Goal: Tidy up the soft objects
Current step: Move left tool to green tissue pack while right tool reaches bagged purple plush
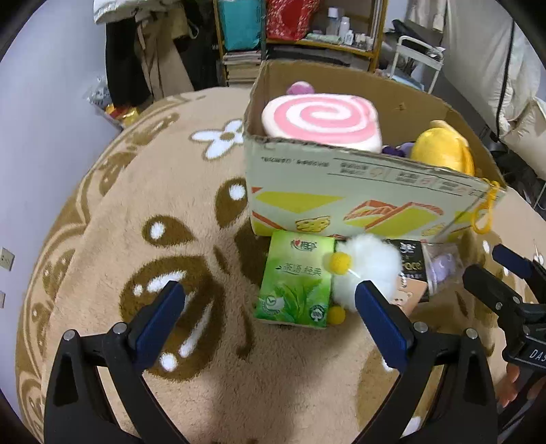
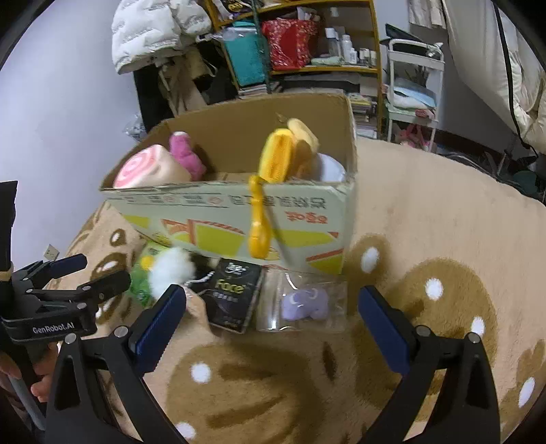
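Note:
A cardboard box (image 1: 358, 191) stands on the rug and holds a pink swirl cushion (image 1: 320, 119), a yellow plush (image 1: 443, 147) and a purple toy. In front of it lie a green tissue pack (image 1: 295, 280), a white fluffy pompom (image 1: 368, 269), a black tissue pack (image 2: 233, 293) and a bagged purple plush (image 2: 305, 302). My left gripper (image 1: 269, 310) is open, just short of the green pack and pompom. My right gripper (image 2: 273, 317) is open, just short of the black pack and bagged plush. A yellow strap (image 2: 259, 222) hangs over the box front.
A beige patterned rug (image 1: 136, 205) covers the floor. Behind the box stand a cluttered yellow shelf (image 2: 307, 44), hanging clothes (image 2: 157, 30) and a white cart (image 2: 413, 82). A bed edge (image 2: 525, 102) is at the right.

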`<state>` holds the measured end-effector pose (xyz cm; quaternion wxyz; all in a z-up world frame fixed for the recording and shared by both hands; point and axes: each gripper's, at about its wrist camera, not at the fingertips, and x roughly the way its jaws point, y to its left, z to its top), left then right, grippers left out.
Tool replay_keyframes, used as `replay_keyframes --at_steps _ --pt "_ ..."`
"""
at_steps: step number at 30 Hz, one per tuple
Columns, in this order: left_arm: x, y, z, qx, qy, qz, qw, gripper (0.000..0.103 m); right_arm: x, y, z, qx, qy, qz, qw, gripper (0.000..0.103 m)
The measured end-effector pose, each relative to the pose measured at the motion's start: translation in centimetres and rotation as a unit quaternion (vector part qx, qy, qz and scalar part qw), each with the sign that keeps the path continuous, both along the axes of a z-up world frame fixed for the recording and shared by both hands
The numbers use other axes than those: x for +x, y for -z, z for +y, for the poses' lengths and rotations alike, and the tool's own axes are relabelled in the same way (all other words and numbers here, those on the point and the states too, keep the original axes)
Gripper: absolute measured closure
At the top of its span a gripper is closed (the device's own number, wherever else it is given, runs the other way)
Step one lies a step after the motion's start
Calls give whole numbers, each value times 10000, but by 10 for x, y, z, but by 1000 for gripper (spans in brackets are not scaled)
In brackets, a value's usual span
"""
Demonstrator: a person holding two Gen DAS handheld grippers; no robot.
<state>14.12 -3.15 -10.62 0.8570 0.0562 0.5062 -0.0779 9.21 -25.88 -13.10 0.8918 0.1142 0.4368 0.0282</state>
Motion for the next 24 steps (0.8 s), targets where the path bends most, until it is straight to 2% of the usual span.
replay_keyframes --at_steps 6,13,16,24 --pt "15 6 0 -95 -49 140 9998 4 9 13 -12 3 278 95 9996 0" --pt "26 23 -4 128 70 395 9991 4 18 27 -23 -16 466 256 9986 0" --pt "28 31 -6 232 88 565 9981 4 22 36 -27 73 472 402 9980 3" --pt "27 39 -13 364 206 684 9968 4 27 45 -23 -70 408 507 9979 4"
